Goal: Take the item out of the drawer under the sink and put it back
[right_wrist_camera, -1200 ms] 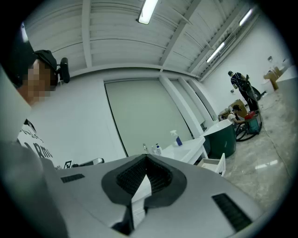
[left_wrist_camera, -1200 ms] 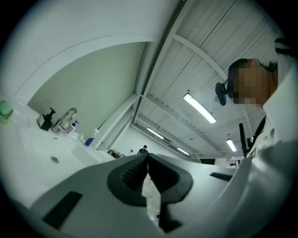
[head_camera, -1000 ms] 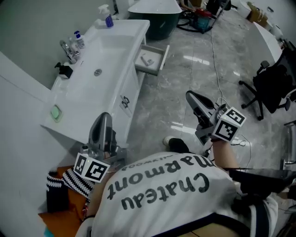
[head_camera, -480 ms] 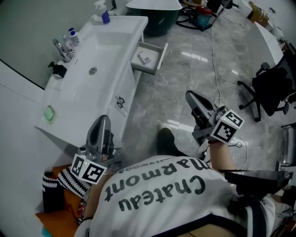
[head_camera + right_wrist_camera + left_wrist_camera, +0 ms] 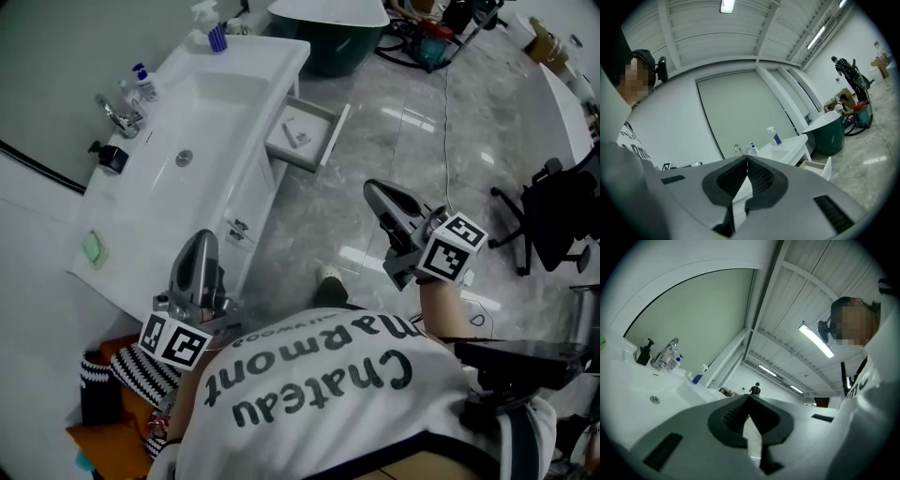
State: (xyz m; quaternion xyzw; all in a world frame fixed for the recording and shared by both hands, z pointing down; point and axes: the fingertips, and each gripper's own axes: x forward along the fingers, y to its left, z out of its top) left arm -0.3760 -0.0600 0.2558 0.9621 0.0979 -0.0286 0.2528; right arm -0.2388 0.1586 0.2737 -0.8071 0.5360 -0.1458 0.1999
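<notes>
Grey fingers of the left gripper (image 5: 749,397) are pressed together with nothing between them, and the fingers of the right gripper (image 5: 746,158) are likewise closed and empty. In the head view both are held out in front of a white shirt (image 5: 328,394). The left one is just beside the near end of the white bench (image 5: 279,54); the right one is over the floor, well apart from it.

The drawer (image 5: 330,141) stands pulled out at the far end, under the sink (image 5: 217,101). A small pale item (image 5: 298,132) lies inside, too small to be identified.

Along the back of the bench a tap (image 5: 117,114), a pump bottle (image 5: 142,80), a black dispenser (image 5: 108,157) and a spray bottle (image 5: 214,33) are seen. A dark green tub (image 5: 333,42) beyond is cut off by the top edge.
</notes>
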